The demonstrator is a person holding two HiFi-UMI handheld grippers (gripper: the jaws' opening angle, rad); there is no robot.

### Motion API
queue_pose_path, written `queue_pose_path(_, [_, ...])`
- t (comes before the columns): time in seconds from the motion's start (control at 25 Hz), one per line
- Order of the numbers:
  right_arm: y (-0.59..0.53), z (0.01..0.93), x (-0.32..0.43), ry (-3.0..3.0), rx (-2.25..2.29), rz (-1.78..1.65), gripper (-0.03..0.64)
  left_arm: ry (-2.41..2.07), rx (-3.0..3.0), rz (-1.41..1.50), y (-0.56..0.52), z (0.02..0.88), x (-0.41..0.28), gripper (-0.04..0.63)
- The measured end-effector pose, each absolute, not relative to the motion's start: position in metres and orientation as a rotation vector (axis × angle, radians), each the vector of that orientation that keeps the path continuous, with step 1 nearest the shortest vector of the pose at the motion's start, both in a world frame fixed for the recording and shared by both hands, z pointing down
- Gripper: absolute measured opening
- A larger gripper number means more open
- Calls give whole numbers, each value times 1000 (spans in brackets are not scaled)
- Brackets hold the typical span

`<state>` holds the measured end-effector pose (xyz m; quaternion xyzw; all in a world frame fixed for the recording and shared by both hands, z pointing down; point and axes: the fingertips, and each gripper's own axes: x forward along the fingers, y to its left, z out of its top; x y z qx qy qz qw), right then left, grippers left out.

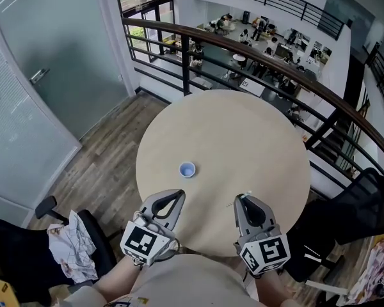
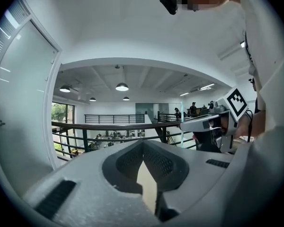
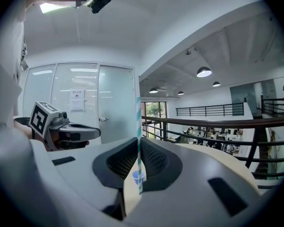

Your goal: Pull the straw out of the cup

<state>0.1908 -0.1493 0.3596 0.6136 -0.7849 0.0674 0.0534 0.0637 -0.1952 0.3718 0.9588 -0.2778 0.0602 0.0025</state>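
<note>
A small blue cup (image 1: 187, 169) stands upright on the round beige table (image 1: 230, 133), ahead of both grippers and apart from them. My right gripper (image 1: 241, 199) is shut on a white-and-teal striped straw (image 3: 138, 122), which stands upright between its jaws and clear of the cup (image 3: 137, 176). My left gripper (image 1: 178, 194) hovers at the table's near edge, its fingertips together with nothing between them. In the left gripper view its jaws (image 2: 143, 144) meet at the tips, and the right gripper (image 2: 199, 124) shows at the right with the straw (image 2: 181, 126).
A dark railing (image 1: 243, 47) curves behind the table, with an open floor below. A black chair (image 1: 83, 248) with a cloth sits at the lower left, another dark chair (image 1: 352, 210) at the right. A glass door (image 1: 45, 75) is at the left.
</note>
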Motion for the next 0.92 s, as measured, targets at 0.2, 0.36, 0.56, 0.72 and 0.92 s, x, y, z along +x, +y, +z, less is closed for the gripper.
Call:
queue_pose_path(0.2, [-147,359,194,-2378,1881,218,32,-869,2990,169,-192,366,64,12])
queue_pose_path(0.36, [-143,355,193,-2386,1881,224,32,-859,2999,174,-189,367,63,12])
queue_pose_path(0.56, [-142,350,186,-2407,1852,211,32,-840,2980,178,-184,368,65,12])
queue_pose_path(0.72, [-143,349,186,-2407,1849,206,32,-828,2988,178,-182,368,66,12])
queue_pose_path(0.92, [-138,349,193,-2412,1859,225,32,-817,3041,184,-177,369,70,12])
